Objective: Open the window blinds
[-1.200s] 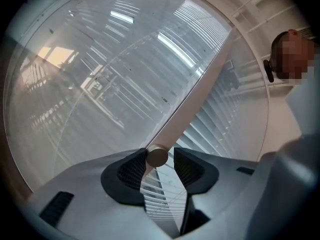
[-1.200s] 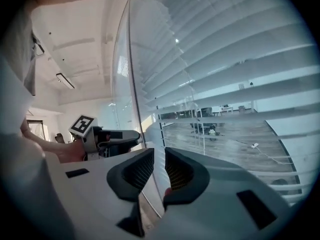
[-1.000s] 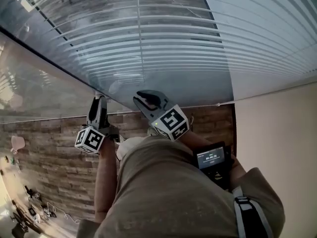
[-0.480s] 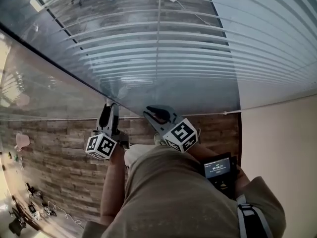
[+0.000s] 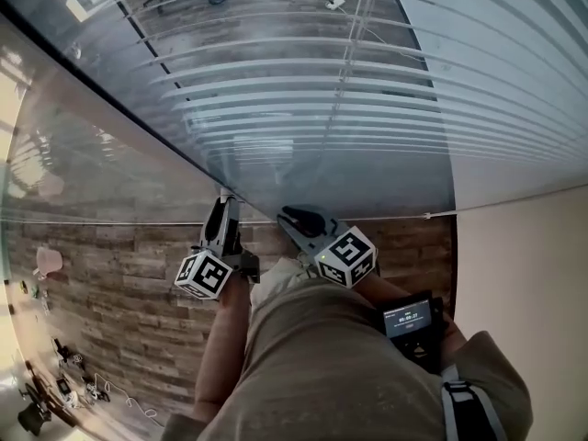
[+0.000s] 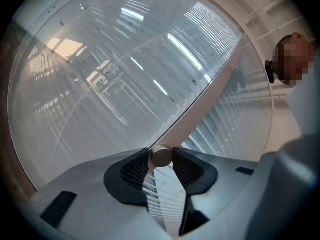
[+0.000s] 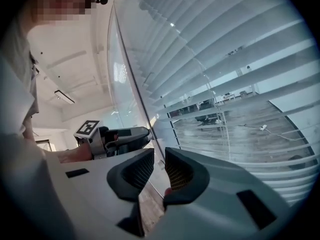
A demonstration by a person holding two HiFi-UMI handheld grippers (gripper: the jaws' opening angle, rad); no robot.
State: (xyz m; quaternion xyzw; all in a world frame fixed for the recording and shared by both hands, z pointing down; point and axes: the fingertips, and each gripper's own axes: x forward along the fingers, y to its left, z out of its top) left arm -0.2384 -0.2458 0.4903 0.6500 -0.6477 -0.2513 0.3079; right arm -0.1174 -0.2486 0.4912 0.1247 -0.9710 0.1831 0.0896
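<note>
White slatted blinds (image 5: pixel 367 90) hang in front of me, their slats tilted so the room beyond shows through. My left gripper (image 5: pixel 225 205) points level at the blinds' left edge. In the left gripper view its jaws are closing on the round end of the blind's tilt wand (image 6: pixel 210 104), and both pads (image 6: pixel 137 169) touch it. My right gripper (image 5: pixel 288 215) hovers just to the right of the left one, shut with nothing between its jaws (image 7: pixel 159 171). The right gripper view also shows the left gripper (image 7: pixel 125 134) beside the blinds (image 7: pixel 225 59).
A glass pane (image 5: pixel 92 154) runs off to the left of the blinds. Wood-plank floor (image 5: pixel 101 283) lies below, with small clutter (image 5: pixel 55 375) at the lower left. A beige wall (image 5: pixel 524 246) stands on the right. A small screen device (image 5: pixel 411 320) hangs at my waist.
In the head view both grippers now sit lower and further right. The left one stays at the wand; the right one has shifted a little and rolled.
</note>
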